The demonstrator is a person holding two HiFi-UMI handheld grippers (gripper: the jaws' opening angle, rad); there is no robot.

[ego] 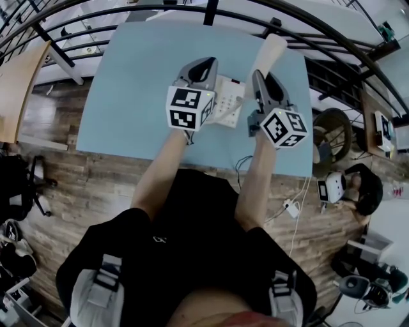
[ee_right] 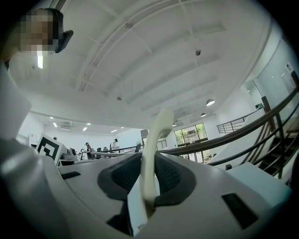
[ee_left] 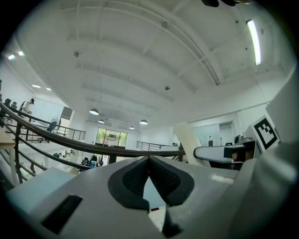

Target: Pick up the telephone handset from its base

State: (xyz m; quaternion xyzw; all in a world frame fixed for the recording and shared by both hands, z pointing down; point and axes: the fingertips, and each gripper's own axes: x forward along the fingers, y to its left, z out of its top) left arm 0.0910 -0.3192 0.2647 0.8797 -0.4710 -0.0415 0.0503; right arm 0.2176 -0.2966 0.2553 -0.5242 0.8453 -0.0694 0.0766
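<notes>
The cream telephone handset is lifted above the light blue table, held by my right gripper, whose jaws are shut on it. In the right gripper view the handset stands upright between the dark pads and rises past them. The white telephone base lies on the table between the two grippers, its coiled cord running up toward the handset. My left gripper hovers over the base's left side with its jaws shut and nothing between them; its tips meet in the left gripper view.
A dark railing curves behind the table. The table's front edge lies near the person's body, with wooden floor below. Cables and a white charger lie on the floor at the right, next to chairs and equipment.
</notes>
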